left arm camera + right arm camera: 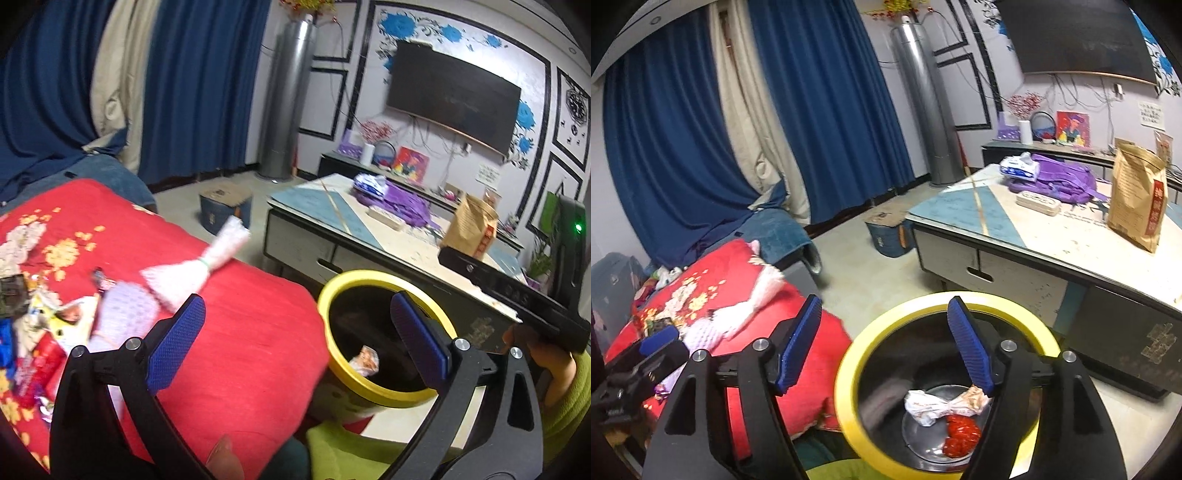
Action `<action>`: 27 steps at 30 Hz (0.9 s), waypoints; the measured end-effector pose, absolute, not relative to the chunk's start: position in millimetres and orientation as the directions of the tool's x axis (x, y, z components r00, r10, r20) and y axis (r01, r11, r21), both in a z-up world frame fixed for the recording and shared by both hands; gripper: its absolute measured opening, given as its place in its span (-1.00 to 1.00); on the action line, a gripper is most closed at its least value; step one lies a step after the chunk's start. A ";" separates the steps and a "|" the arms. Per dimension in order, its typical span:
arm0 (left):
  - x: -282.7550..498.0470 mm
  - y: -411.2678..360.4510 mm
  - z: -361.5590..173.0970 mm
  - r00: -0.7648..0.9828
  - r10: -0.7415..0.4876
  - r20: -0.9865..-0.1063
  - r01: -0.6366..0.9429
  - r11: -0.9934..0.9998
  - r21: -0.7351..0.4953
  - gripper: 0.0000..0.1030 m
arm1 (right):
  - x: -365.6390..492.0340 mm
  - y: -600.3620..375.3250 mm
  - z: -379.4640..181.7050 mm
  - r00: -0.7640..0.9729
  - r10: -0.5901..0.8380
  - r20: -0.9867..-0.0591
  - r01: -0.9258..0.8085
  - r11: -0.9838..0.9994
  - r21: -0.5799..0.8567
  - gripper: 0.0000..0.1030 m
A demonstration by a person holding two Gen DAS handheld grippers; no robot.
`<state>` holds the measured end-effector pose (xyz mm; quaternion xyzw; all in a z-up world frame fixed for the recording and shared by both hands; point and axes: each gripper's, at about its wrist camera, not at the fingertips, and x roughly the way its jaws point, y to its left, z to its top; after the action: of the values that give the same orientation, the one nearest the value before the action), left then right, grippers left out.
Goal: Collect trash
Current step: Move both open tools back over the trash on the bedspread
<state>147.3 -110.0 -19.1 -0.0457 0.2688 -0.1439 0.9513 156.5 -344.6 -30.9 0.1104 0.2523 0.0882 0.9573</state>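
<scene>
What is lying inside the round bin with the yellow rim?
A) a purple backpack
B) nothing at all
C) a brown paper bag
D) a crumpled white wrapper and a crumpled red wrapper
D: the right wrist view looks down into the round yellow-rimmed bin and shows a crumpled white wrapper beside a crumpled red wrapper on its dark bottom.

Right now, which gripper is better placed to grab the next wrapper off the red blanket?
Left. The left gripper is open, near the wrapper pile on the red blanket. The right gripper, also open, hangs over the yellow-rimmed bin.
</scene>
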 end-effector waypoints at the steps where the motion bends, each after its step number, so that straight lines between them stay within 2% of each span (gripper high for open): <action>1: 146.4 -105.8 -17.4 0.823 -0.285 -0.492 0.237 0.959 -0.159 0.79 | 155.0 -341.0 -29.7 0.858 0.233 -0.458 -0.123 0.959 0.256 0.40; 7: 140.9 -80.6 -12.5 0.853 -0.231 -0.468 0.178 0.972 -0.155 0.79 | 145.1 -313.8 -19.4 0.857 0.290 -0.426 -0.200 0.949 0.244 0.50; 27: 113.9 -4.0 6.6 0.923 -0.028 -0.383 -0.017 0.993 -0.114 0.79 | 132.6 -222.9 -7.6 0.786 0.429 -0.445 -0.373 0.903 0.213 0.51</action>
<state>113.9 -4.0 6.6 -0.0576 0.1956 -0.0027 0.9790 132.6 -222.9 -7.6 0.0566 0.2489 0.2125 0.9432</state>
